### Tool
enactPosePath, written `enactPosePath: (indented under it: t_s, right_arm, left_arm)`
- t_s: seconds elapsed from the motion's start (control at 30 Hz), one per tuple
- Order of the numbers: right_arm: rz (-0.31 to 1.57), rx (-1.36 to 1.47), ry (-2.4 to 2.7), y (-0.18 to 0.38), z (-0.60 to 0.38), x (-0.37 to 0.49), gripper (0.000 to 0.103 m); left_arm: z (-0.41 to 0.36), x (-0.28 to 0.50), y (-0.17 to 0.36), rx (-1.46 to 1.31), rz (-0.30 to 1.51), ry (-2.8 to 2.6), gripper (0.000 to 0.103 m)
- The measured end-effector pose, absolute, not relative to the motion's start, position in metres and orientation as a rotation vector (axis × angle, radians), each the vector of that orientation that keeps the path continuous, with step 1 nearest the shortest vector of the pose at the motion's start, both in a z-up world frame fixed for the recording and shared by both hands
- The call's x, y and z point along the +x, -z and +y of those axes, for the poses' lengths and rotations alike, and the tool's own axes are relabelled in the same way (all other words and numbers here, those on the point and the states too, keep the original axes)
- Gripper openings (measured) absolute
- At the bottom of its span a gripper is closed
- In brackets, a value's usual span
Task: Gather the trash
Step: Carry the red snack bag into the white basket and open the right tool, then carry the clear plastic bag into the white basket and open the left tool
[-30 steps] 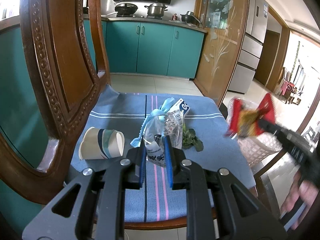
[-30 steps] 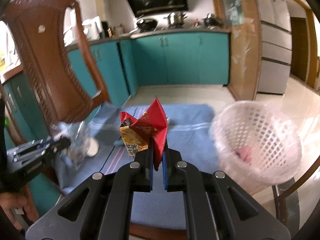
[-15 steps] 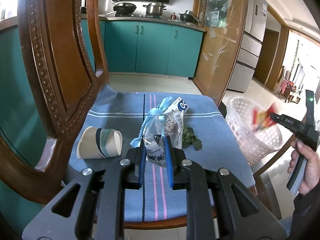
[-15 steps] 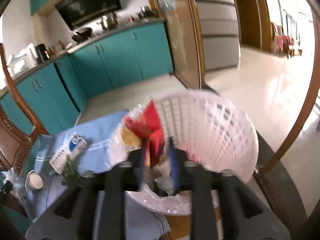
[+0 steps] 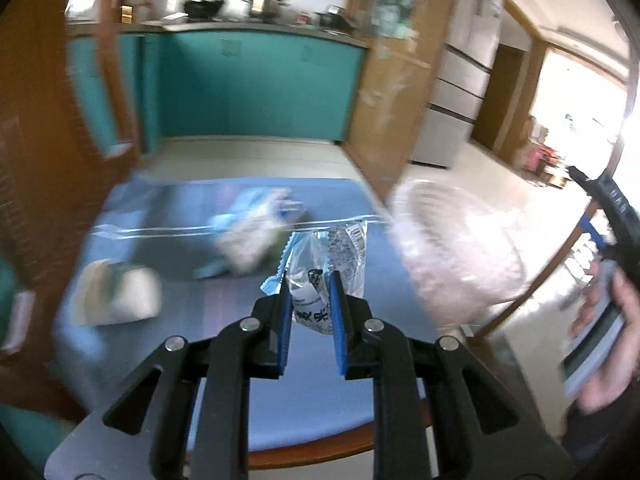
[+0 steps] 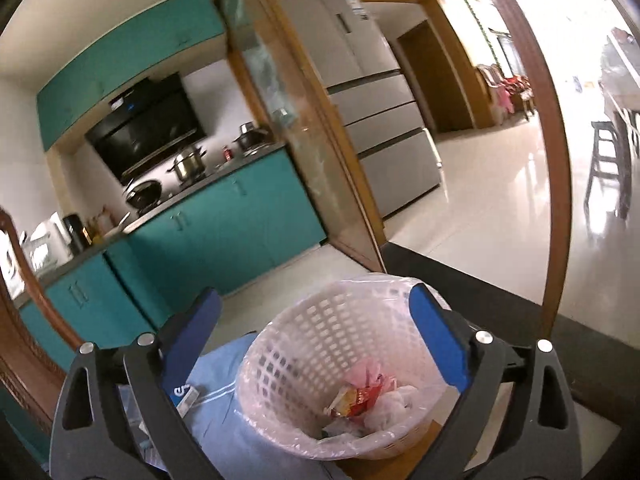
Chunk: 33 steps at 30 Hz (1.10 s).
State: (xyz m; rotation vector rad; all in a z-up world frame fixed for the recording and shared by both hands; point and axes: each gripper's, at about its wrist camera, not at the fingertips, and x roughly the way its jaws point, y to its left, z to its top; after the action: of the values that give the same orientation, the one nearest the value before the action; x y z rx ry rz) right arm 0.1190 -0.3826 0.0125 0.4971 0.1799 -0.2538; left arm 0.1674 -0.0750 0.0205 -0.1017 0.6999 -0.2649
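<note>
My left gripper (image 5: 310,286) is shut on a clear plastic snack wrapper (image 5: 332,256) with black print, held above the blue tablecloth (image 5: 192,248). My right gripper (image 6: 316,300) hangs over the white lattice waste basket (image 6: 320,328); its jaws are opening wide and nothing is between them. The red and yellow wrapper (image 6: 356,398) lies inside the basket among other trash. In the left wrist view the basket (image 5: 452,248) is a pale blur right of the table, and the right gripper (image 5: 600,200) shows at the far right in a person's hand (image 5: 604,320).
On the cloth lie a crushed paper cup (image 5: 120,296), a blurred heap of blue and white packaging (image 5: 248,228) and a small white carton (image 6: 186,394). A carved wooden chair back (image 5: 48,160) stands at the left. Teal cabinets (image 6: 224,232) and a fridge (image 6: 376,120) lie beyond.
The right gripper swung over the basket and opened; the red and yellow wrapper dropped in. The left gripper carried the clear wrapper rightward, toward the basket.
</note>
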Motion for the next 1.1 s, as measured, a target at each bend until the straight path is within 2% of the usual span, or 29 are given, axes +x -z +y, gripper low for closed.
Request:
enactPosePath:
  t_s: [0.13, 0.2, 0.23, 0.27, 0.3, 0.43, 0.73, 0.93, 1.1]
  right_arm:
    - [0.149, 0.537, 0.287, -0.009, -0.395, 0.112, 0.093]
    - [0.138, 0.544, 0.297, -0.010, -0.397, 0.113, 0.093]
    - [0.131, 0.550, 0.301, -0.010, -0.399, 0.113, 0.093]
    - [0.133, 0.553, 0.298, -0.010, -0.400, 0.112, 0.093]
    - [0.136, 0.553, 0.297, -0.010, -0.401, 0.112, 0.093]
    - [0.149, 0.555, 0.280, -0.008, -0.401, 0.112, 0.093]
    - [0.236, 0.481, 0.172, -0.009, -0.370, 0.128, 0.093]
    - [0.353, 0.317, 0.018, -0.004, -0.299, 0.137, 0.093]
    - [0.454, 0.181, -0.117, 0.007, -0.229, 0.134, 0.093]
  left_arm:
    - [-0.152, 0.200, -0.036, -0.090, 0.688, 0.402, 0.019]
    - [-0.194, 0.218, -0.041, -0.073, 0.673, 0.458, 0.025]
    - [-0.212, 0.228, -0.041, -0.068, 0.665, 0.475, 0.032]
    - [-0.222, 0.234, -0.039, -0.064, 0.664, 0.478, 0.056]
    - [-0.236, 0.245, -0.032, -0.062, 0.679, 0.476, 0.074]
    - [-0.240, 0.256, -0.008, -0.054, 0.744, 0.410, 0.076]
    - [-0.103, 0.176, -0.036, -0.087, 0.609, 0.284, 0.090]
    - [-0.017, 0.123, -0.043, -0.044, 0.549, 0.079, 0.097]
    - [0.026, 0.108, -0.012, -0.063, 0.610, -0.077, 0.097]
